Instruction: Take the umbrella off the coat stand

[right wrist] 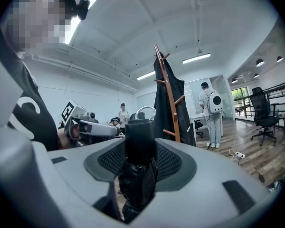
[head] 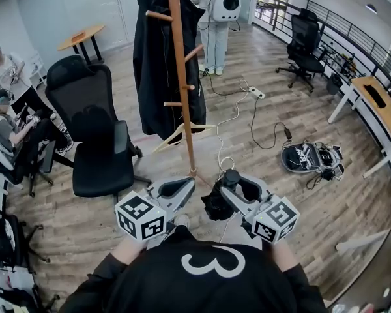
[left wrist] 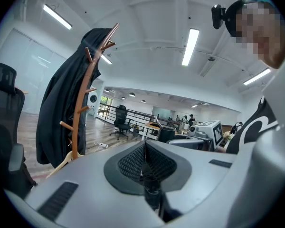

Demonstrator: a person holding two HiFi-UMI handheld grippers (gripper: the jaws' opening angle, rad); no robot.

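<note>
Already off the stand (head: 181,77), the umbrella (right wrist: 138,148) was gripped, folded, between the right gripper's (head: 229,186) fingers, close to the person (head: 208,279); the left gripper's (left wrist: 145,163) fingers were closed on nothing. Removal looked done; next, likely carrying it clear.

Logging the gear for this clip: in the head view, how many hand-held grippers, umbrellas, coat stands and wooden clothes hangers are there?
hand-held grippers: 2, the left hand-held gripper and the right hand-held gripper
umbrella: 1
coat stand: 1
wooden clothes hanger: 1
total: 5
</note>
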